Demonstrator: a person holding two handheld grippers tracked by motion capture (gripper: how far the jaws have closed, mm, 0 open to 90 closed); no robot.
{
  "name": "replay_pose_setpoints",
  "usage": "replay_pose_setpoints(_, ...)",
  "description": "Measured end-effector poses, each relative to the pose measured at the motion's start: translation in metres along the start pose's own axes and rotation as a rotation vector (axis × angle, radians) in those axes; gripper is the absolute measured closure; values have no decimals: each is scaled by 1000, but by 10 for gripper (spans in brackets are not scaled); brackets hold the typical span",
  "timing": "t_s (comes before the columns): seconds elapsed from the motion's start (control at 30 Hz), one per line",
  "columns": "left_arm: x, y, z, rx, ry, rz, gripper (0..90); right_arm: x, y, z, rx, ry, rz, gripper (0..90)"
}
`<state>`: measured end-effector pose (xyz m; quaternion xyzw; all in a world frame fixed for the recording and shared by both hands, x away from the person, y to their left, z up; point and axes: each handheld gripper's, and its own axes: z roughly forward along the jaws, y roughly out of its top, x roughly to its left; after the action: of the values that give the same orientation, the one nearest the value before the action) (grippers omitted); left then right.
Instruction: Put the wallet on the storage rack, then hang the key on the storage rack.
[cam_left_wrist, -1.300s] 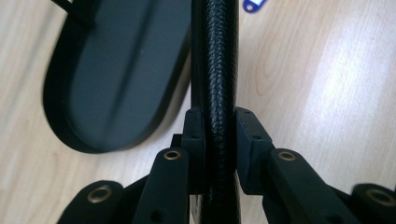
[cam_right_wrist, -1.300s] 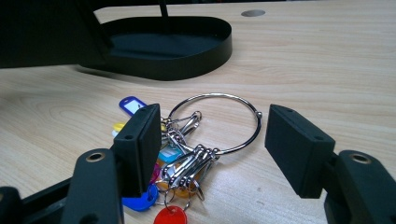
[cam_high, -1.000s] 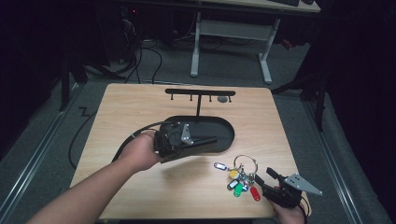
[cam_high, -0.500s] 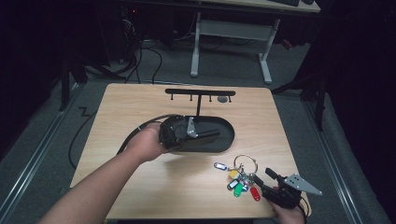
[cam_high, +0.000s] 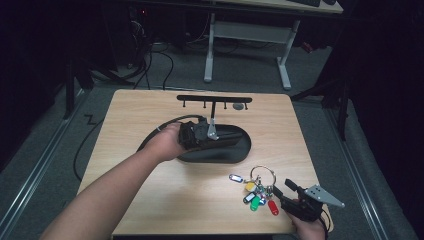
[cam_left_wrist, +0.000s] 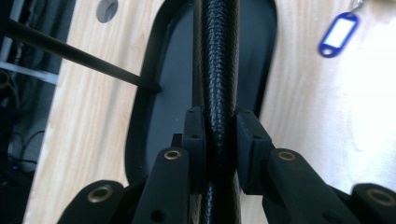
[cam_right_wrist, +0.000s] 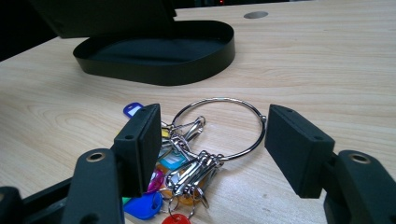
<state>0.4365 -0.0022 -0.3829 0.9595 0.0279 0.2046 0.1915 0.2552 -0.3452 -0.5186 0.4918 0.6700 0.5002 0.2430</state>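
a: left gripper (cam_left_wrist: 219, 135)?
b: fingers clamped on a black braided cable (cam_left_wrist: 217, 70), above the black oval metal tray (cam_high: 235, 150).
a: right gripper (cam_right_wrist: 210, 135)?
b: fingers apart, flanking the silver key ring with coloured tags (cam_right_wrist: 219, 128) on the light wooden surface (cam_right_wrist: 327, 70).

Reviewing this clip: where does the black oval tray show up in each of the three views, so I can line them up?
High view: the black oval tray lies mid-table, under the left gripper.
Left gripper view: its rim and floor run up the middle, behind the clamped black post.
Right gripper view: upper left, beyond the key ring.
Shared landmark: the round hole in the table.
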Motion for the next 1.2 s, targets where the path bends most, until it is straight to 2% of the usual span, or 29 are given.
replay_pose_setpoints(0.17, 3, 6, 9, -3, 29, 9, 763, 1, 2, -3, -16, 8, -1, 370)
replay_pose_setpoints(0.37, -1, 9, 18, 9, 34, 64, 763, 1, 1, -6, -23, 9, -5, 370)
replay_pose_setpoints(0.5, 2, 9, 21, -4, 38, 62, 764, 1, 0, -10, -22, 2, 0, 370)
replay_pose_setpoints(0.7, 6, 5, 27, 7, 59, 82, 765, -1, -2, -14, -23, -15, 14, 372)
replay_pose_setpoints(0.83, 7, 3, 32, 7, 69, 88, 764, 0, -2, -13, -20, -20, 7, 372)
replay_pose_setpoints(0.97, 9, 2, 38, 13, 97, 111, 764, 2, -3, -12, -7, -18, -2, 372)
replay_pose_setpoints(1.2, 8, -1, 43, 28, 138, 127, 764, 8, -2, -16, -18, -6, -26, 372)
